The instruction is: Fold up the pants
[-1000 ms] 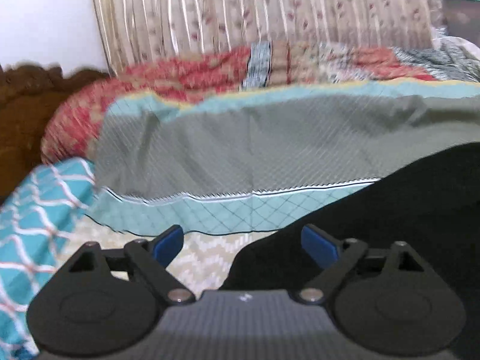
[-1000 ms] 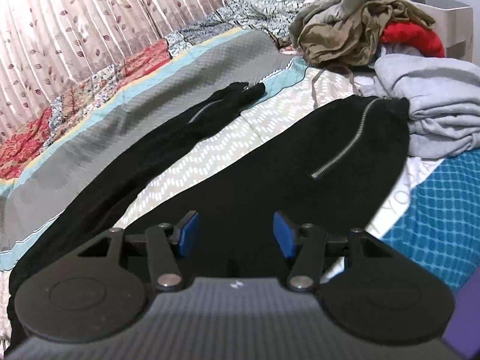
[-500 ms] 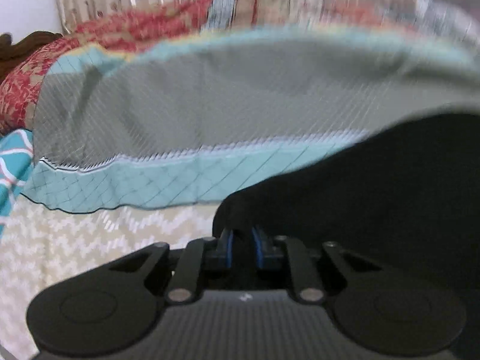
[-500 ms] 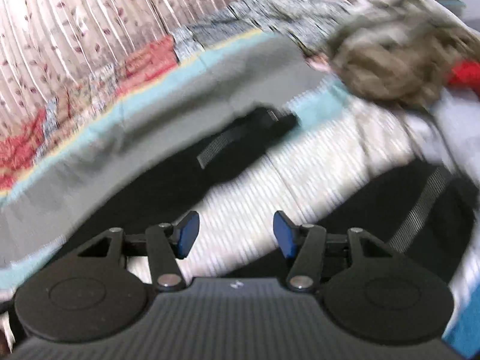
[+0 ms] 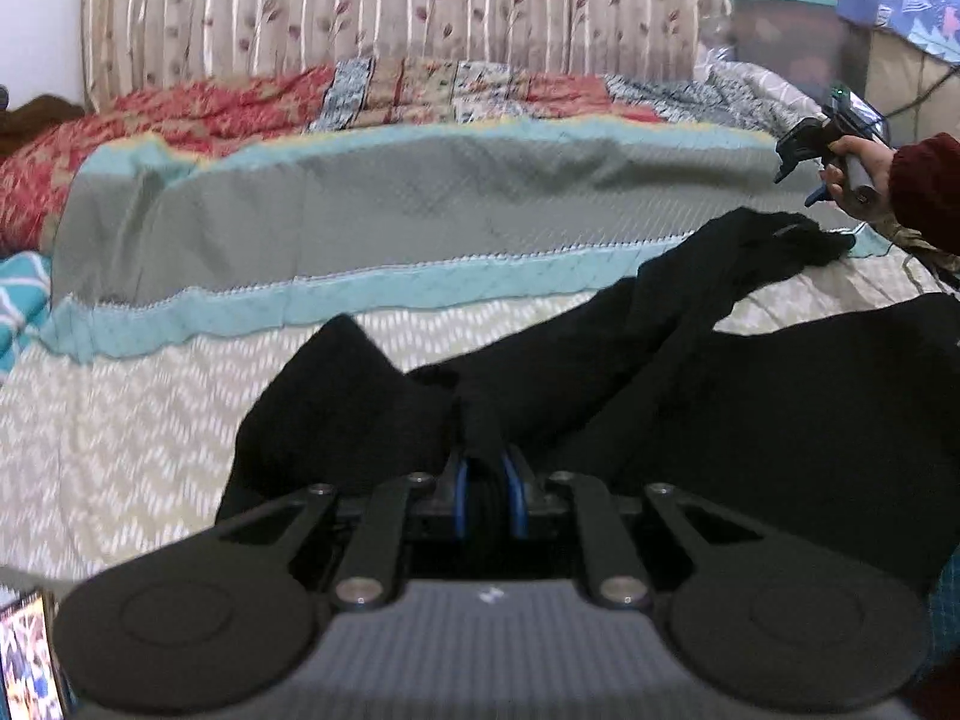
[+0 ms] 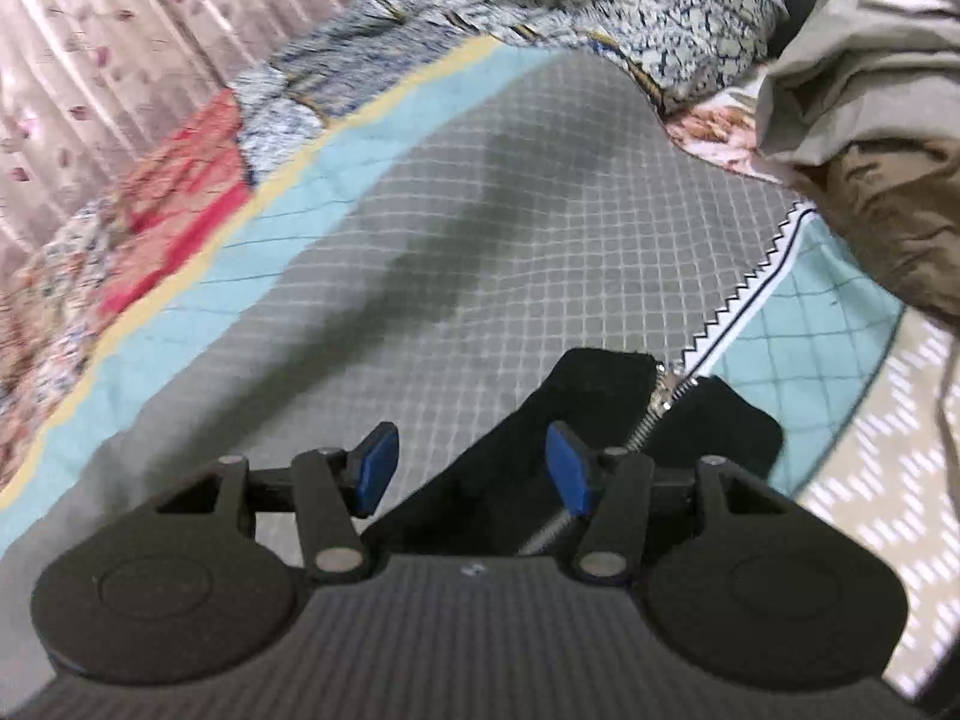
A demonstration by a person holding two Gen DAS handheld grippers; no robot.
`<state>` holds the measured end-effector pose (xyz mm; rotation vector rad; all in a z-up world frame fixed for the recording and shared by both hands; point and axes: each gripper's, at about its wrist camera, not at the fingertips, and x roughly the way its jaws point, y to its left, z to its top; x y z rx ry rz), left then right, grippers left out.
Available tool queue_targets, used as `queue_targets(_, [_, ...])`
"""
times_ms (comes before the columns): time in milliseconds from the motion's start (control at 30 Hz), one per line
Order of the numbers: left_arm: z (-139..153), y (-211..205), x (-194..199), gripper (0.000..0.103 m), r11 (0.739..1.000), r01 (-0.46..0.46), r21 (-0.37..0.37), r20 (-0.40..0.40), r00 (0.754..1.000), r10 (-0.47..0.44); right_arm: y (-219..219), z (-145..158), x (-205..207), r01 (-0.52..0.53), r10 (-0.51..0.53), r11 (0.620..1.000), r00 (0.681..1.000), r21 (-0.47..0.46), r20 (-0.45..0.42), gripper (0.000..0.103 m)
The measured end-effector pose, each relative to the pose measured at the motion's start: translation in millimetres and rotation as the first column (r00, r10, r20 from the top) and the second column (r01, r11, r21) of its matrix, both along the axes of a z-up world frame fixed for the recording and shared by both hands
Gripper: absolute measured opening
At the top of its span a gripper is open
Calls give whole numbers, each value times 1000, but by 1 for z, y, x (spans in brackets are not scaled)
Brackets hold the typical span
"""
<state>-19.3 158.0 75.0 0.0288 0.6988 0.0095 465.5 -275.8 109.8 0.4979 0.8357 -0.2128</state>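
Since the earlier frame, left gripper (image 5: 486, 495) has closed from spread to a narrow pinch on a fold of pants (image 5: 690, 360). One pair of black pants lies on the bedspread (image 5: 150, 420), long axis running from the pinched end rightward to a zippered hem (image 6: 666, 396). Right gripper (image 6: 471, 471) hovers over that hem, fingers wide, empty.

pants (image 5: 750, 396): cut by right edge | pant-leg zipper (image 6: 651, 420): lower part behind right gripper (image 6: 471, 471) finger | curtain (image 6: 90, 60): blurred
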Motion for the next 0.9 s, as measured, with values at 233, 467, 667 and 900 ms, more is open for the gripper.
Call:
queue_targets(233, [3,4,10,13,1000,-16,19,-33,999,16,7,-32,44,-11,2,997,995,-82,-104,69])
queue_targets(467, [8,6,13,13,999,-29,32,-44,999,31,20,-45,53,-10,-31,970,986,-243,-164,28])
queue_targets(667, [15,11,9,13,998,-47,32,-13,999,47,-33,-23,15,69,-71,996,997,-57,-43,9])
queue_targets(900, [36,21,-12,13,996,-94,12,67,993,93,-94,43,-64,86,-96,993,987,79,128,7])
